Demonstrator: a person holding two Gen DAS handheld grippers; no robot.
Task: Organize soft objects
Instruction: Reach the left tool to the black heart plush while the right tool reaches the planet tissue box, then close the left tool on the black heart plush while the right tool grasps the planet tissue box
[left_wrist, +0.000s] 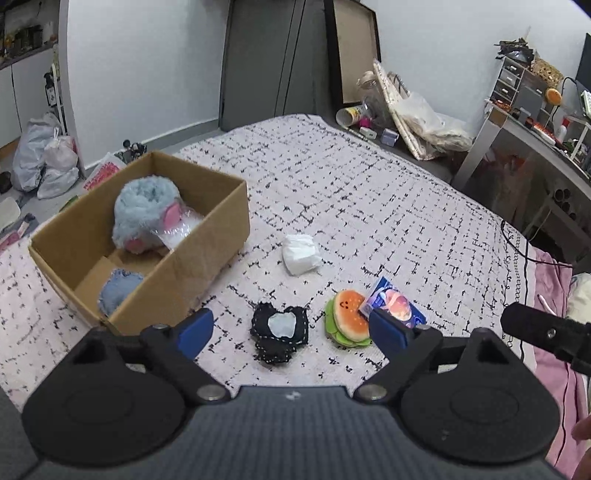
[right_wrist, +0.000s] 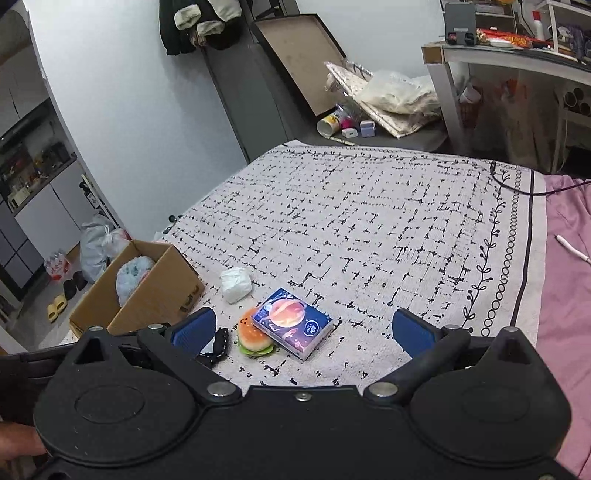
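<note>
Two tongs angle downward over the bed (right_wrist: 369, 206), both spread wide with nothing between the blue pads. Ahead of the left tongs (left_wrist: 291, 328) lies a black fabric piece (left_wrist: 279, 332), with a burger plush (left_wrist: 347, 317) at the right pad. Beyond the right tongs (right_wrist: 303, 328) sits a tissue pack (right_wrist: 291, 323) printed with a planet, its writing too small to read, its long axis slanting away to the left. Farther left, a cardboard box (left_wrist: 207, 258) holds a blue fluffy plush (left_wrist: 144, 210).
</note>
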